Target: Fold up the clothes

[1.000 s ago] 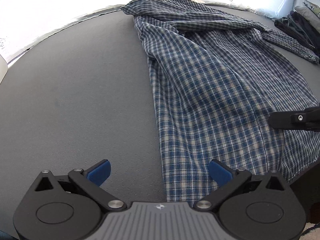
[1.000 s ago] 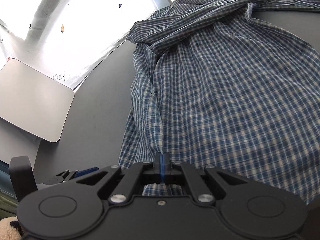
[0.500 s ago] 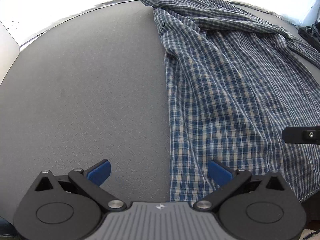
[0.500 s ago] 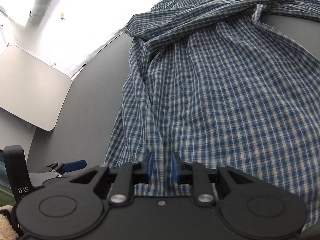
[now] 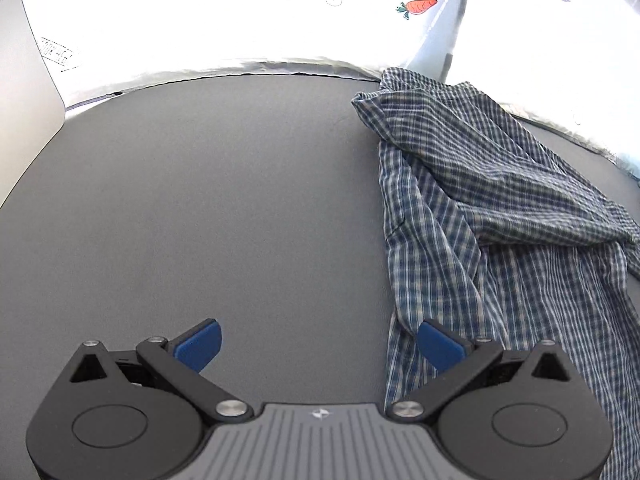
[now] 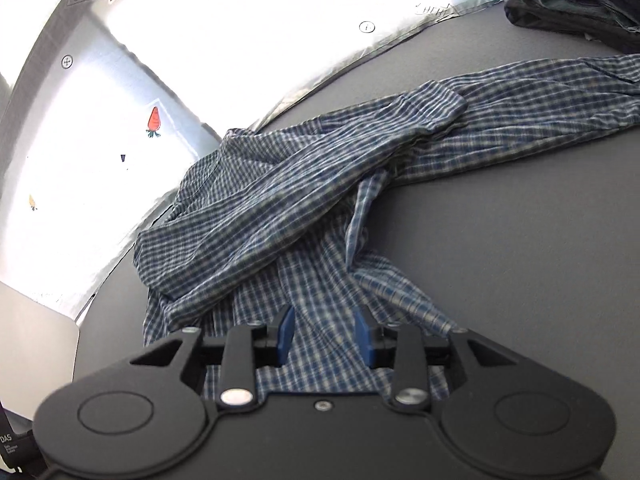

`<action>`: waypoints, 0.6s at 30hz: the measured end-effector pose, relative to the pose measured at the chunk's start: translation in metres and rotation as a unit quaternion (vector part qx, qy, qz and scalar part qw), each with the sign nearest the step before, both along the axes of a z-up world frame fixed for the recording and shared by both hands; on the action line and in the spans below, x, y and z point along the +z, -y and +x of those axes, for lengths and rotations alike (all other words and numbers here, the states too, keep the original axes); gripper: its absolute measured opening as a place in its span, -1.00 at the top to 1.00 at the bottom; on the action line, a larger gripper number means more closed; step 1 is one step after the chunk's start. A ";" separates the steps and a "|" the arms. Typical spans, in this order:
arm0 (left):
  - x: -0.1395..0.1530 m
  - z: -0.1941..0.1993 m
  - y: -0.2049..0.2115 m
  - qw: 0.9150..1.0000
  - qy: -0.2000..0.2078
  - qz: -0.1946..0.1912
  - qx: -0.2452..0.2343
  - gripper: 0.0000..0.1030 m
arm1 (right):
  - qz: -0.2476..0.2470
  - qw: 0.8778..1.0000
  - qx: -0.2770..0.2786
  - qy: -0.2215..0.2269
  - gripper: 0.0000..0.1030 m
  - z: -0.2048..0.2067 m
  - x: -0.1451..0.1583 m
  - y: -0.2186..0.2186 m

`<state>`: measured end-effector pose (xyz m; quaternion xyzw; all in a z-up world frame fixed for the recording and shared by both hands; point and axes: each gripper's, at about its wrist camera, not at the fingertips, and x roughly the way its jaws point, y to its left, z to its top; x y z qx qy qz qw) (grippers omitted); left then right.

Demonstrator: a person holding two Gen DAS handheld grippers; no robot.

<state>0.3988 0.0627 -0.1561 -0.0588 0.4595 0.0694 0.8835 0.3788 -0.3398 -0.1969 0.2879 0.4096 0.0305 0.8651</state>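
A blue and white checked shirt (image 5: 492, 216) lies rumpled on the dark grey table (image 5: 208, 208), at the right of the left wrist view. My left gripper (image 5: 320, 342) stands wide open above the bare table, its right pad (image 5: 438, 344) over the shirt's left edge. In the right wrist view the shirt (image 6: 304, 208) spreads ahead with a sleeve running to the far right. My right gripper (image 6: 324, 334) hovers over the shirt's near part, its jaws opening, with cloth seen below the gap but not pinched.
A pile of dark folded clothes (image 6: 580, 4) sits at the table's far right corner. A bright white sheet with carrot prints (image 5: 416, 6) borders the far edge. A pale grey flat panel (image 6: 28, 344) lies at the left.
My right gripper has let go of the shirt and its jaws have parted. Both grippers have swung toward the shirt's collar end; the shirt now sits farther right in the left wrist view.
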 end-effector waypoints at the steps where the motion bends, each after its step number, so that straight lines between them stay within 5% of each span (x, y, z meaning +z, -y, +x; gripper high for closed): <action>1: 0.002 0.017 0.000 1.000 0.004 -0.007 0.004 -1.00 | -0.003 1.000 -0.013 0.002 0.28 0.009 0.001 0.007; 9: 0.002 0.155 0.016 1.000 0.016 -0.013 0.015 -1.00 | -0.092 0.991 -0.094 -0.002 0.12 0.102 -0.004 0.061; 18: -0.021 0.269 -0.016 0.995 0.001 -0.077 0.063 -0.96 | -0.162 0.985 -0.058 -0.019 0.05 0.181 -0.032 0.080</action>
